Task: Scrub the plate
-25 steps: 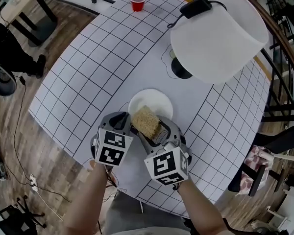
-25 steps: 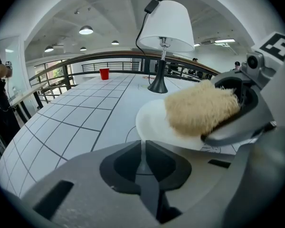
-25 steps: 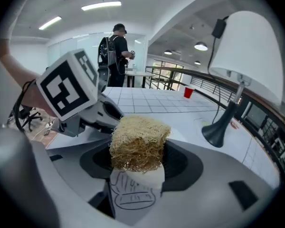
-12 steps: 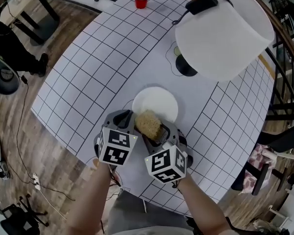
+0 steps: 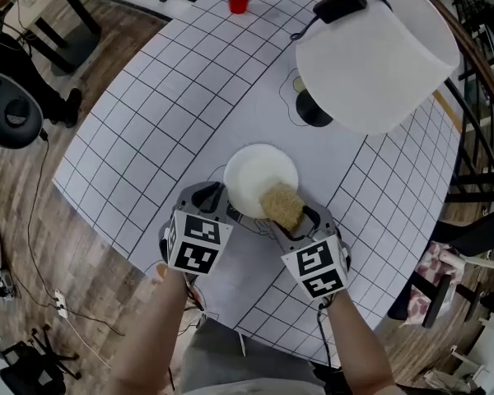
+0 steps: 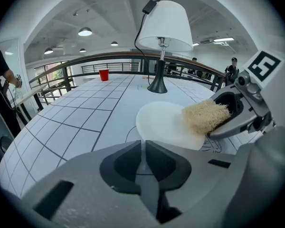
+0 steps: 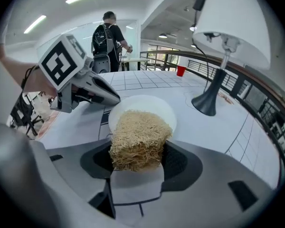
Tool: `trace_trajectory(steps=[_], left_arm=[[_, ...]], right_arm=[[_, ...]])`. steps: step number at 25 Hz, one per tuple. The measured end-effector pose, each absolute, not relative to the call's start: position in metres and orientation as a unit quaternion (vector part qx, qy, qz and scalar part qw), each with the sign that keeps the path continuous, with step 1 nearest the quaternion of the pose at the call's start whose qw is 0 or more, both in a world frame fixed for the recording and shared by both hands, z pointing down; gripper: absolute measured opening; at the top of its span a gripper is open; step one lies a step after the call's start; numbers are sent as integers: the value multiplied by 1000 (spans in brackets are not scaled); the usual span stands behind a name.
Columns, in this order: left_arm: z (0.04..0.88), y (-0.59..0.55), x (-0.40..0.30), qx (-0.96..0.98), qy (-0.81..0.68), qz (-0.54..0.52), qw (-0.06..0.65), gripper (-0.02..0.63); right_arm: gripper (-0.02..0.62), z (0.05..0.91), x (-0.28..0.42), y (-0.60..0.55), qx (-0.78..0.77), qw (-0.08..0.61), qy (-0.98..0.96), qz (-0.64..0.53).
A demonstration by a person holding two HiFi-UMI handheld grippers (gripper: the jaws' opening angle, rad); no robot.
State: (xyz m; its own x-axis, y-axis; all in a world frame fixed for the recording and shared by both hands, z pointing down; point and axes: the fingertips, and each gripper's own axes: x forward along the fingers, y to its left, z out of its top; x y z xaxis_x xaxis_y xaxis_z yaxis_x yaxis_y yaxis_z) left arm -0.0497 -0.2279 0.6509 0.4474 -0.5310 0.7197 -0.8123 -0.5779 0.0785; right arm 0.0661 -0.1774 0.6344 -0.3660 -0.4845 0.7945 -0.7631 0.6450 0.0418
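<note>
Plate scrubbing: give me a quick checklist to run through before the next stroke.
1. Left gripper clamped on the near rim of the plate: ok.
2. Right gripper shut on the scrubber: ok, the pad fills the gap and sticks out ahead of the jaws.
3. Scrubber over the plate: ok, at its right edge.
4. Scrubber pressing firmly on the surface: cannot tell.
5. Lamp apart from the plate: ok, its base stands beyond the far rim.
6. Dirt left on the plate: cannot tell, the visible surface looks plain white.
</note>
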Motion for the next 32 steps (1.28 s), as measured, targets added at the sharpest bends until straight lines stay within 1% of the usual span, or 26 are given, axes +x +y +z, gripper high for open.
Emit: trace_trajectory(steps=[2, 5, 7, 10, 15, 21, 26, 32], left_arm=[[651, -228, -49, 824, -407, 331, 212, 43], [651, -228, -49, 825, -407, 331, 212, 43], [652, -226, -49, 826, -406, 329, 211, 43], [649, -224, -49, 833, -406, 317, 203, 38], [618, -218, -63, 834, -426, 281, 210, 38], [535, -214, -72, 849, -443, 239, 164, 15], [442, -201, -76, 860, -464, 164, 140, 14], [336, -180, -87, 872, -472, 110, 69, 15]], right_arm=[[256, 636, 87, -183, 402, 385, -805, 205], [256, 632, 116, -195, 436, 378, -790, 208], [256, 625, 130, -199, 460, 356, -782, 223], [256, 610, 140, -199, 480, 320, -780, 244], [256, 571, 142, -199, 495, 303, -785, 217], [256, 504, 143, -195, 520, 264, -793, 179], [256, 441, 136, -181, 523, 241, -805, 144], [256, 350, 108, -171, 508, 159, -837, 125]])
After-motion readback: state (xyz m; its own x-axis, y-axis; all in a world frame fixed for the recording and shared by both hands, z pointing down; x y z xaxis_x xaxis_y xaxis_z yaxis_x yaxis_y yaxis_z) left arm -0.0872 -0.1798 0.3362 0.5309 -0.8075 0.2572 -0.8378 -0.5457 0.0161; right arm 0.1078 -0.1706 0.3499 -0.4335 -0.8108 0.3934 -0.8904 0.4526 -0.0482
